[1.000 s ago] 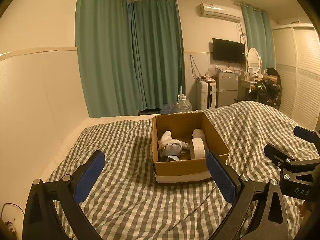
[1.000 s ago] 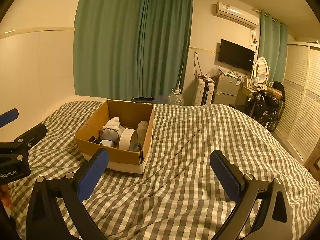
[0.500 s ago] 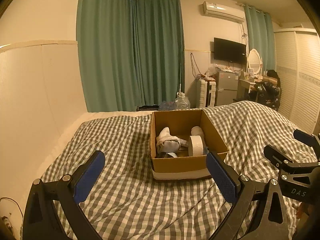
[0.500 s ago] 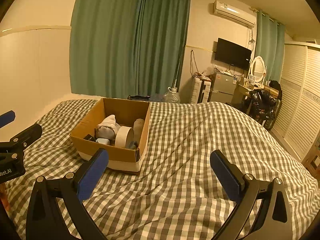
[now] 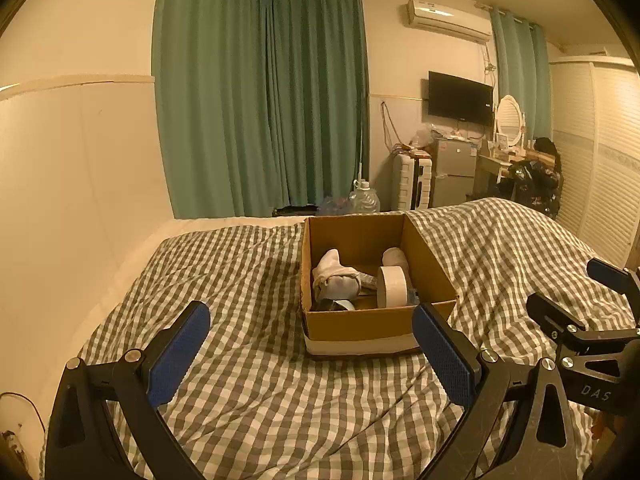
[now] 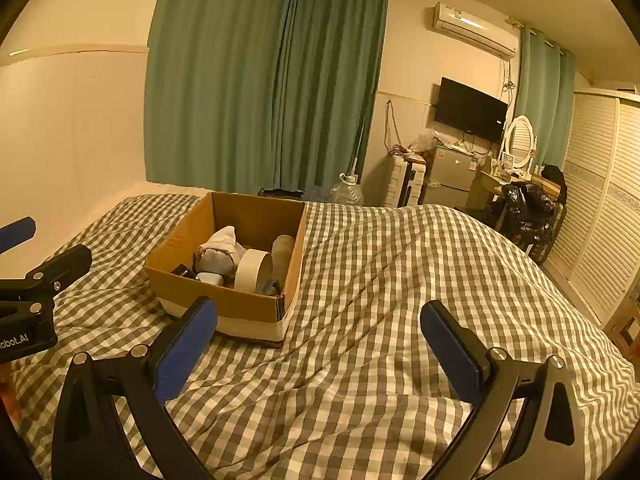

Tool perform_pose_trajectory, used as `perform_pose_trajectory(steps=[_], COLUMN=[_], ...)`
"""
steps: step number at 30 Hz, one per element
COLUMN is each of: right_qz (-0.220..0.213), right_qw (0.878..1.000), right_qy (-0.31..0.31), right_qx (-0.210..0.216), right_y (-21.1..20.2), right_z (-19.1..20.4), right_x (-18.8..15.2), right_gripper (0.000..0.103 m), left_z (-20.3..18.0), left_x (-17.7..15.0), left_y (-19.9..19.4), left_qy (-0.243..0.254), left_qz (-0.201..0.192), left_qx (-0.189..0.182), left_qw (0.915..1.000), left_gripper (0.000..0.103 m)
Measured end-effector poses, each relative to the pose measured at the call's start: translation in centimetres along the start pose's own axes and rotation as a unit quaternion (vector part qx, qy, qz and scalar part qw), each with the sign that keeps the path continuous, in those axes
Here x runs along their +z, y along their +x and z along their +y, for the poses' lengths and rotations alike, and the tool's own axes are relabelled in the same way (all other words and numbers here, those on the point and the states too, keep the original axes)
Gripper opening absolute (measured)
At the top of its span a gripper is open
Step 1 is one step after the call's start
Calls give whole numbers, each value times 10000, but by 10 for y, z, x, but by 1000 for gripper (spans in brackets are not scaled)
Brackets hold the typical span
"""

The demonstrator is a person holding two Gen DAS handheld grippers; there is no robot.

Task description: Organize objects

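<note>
Both views have drawn back slightly from the cardboard box at 12 o'clock on the bed. Left gripper and right gripper: jaws wide, empty. Tape roll and socks lie inside; organizing looks nearly done.

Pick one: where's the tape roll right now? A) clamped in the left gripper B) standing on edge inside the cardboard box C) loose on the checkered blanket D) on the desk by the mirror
B: the tape roll stands on edge inside the cardboard box, beside the white sock bundle; the left gripper and right gripper are both open and empty.
</note>
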State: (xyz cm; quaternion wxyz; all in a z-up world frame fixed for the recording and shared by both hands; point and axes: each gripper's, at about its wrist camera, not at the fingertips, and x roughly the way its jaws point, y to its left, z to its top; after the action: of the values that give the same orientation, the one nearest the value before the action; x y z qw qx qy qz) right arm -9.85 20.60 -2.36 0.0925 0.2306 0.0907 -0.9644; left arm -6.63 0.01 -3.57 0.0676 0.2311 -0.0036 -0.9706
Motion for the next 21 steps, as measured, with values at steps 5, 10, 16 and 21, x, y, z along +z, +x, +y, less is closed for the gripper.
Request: perform_pose_trajectory(steps=[5, 10, 16, 21], right_qz=[3, 46, 70, 78], right_qw=[10000, 10000, 9999, 9999], right_qy=[0, -54, -64, -84], right_qx=[-3, -60, -40, -43], right_y=[0, 1, 2, 3], right_z=[0, 2, 4, 6], right_x=[0, -2, -4, -3], right_gripper=[102, 102, 102, 102], left_z=[3, 2, 0, 2], left_x=[0, -1, -2, -2], left_y=[0, -2, -4, -6], left_qy=[-58, 3, 39, -12], left_qz=[15, -16, -114, -154], left_qx=[-27, 68, 188, 185], left_qw=[10000, 10000, 9998, 9997], left_gripper=[103, 103, 103, 103])
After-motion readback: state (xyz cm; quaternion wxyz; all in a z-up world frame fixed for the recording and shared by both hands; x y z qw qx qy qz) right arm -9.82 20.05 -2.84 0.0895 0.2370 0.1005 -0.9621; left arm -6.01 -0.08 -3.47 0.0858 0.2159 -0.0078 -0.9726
